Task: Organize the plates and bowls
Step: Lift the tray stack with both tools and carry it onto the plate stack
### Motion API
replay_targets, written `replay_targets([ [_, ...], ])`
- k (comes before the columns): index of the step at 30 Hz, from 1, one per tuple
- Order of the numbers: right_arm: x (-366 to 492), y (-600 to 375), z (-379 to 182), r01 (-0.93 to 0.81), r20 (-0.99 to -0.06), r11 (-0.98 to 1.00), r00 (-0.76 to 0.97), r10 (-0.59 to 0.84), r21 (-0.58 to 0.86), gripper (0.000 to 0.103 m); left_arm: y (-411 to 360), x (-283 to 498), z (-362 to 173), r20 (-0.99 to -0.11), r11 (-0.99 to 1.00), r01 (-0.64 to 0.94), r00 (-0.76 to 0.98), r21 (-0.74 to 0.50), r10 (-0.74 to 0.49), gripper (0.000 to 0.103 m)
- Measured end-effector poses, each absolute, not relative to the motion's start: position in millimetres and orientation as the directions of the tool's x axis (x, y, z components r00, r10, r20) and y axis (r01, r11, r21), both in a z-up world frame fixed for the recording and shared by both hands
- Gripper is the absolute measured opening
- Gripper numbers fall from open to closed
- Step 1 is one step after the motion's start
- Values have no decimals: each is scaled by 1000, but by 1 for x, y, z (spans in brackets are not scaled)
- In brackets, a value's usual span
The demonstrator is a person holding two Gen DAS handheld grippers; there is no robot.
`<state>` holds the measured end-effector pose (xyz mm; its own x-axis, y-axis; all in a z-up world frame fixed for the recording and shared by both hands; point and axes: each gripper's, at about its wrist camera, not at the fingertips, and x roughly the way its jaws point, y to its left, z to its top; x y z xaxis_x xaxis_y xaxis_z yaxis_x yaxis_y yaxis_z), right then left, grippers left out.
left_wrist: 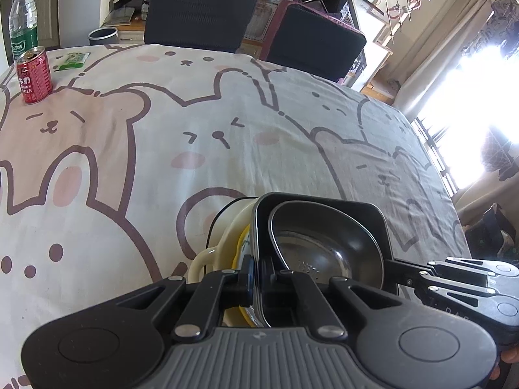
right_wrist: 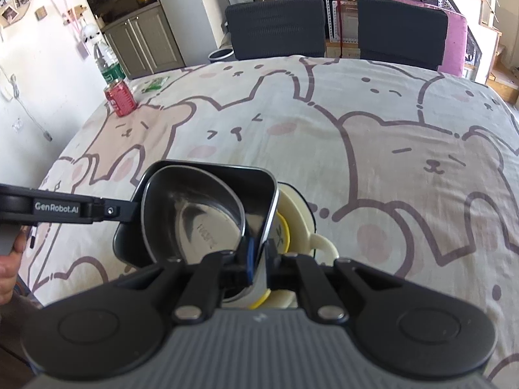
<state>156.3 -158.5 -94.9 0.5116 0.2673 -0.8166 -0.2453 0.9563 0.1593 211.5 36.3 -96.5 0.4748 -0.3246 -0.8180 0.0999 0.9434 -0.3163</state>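
A black square dish (left_wrist: 327,204) with a steel bowl (left_wrist: 324,246) inside it is held from both sides. My left gripper (left_wrist: 258,278) is shut on the dish's left rim. My right gripper (right_wrist: 259,265) is shut on its right rim (right_wrist: 271,201). Each gripper shows in the other view, the right gripper (left_wrist: 399,275) on the right and the left gripper (right_wrist: 129,210) on the left. The steel bowl (right_wrist: 194,220) sits tilted. Under the dish lie a cream dish with loop handles (left_wrist: 227,233) (right_wrist: 301,220) and a yellow plate (left_wrist: 240,249) (right_wrist: 285,230). Whether the black dish rests on them I cannot tell.
The table wears a cartoon-bear cloth (left_wrist: 194,129). A red drink can (left_wrist: 34,77) (right_wrist: 119,100), a water bottle (left_wrist: 22,22) and a green packet (left_wrist: 73,60) stand at the far left. Two dark chairs (left_wrist: 201,16) (left_wrist: 318,42) line the far edge. A hand (right_wrist: 9,269) is at the left.
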Motion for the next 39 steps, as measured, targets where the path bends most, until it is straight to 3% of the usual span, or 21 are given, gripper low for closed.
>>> replay_targets([
  [39, 163, -150, -110, -254, -858, 961, 465, 218, 107, 9, 29, 213, -108, -844, 952, 124, 442, -280, -305, 5],
])
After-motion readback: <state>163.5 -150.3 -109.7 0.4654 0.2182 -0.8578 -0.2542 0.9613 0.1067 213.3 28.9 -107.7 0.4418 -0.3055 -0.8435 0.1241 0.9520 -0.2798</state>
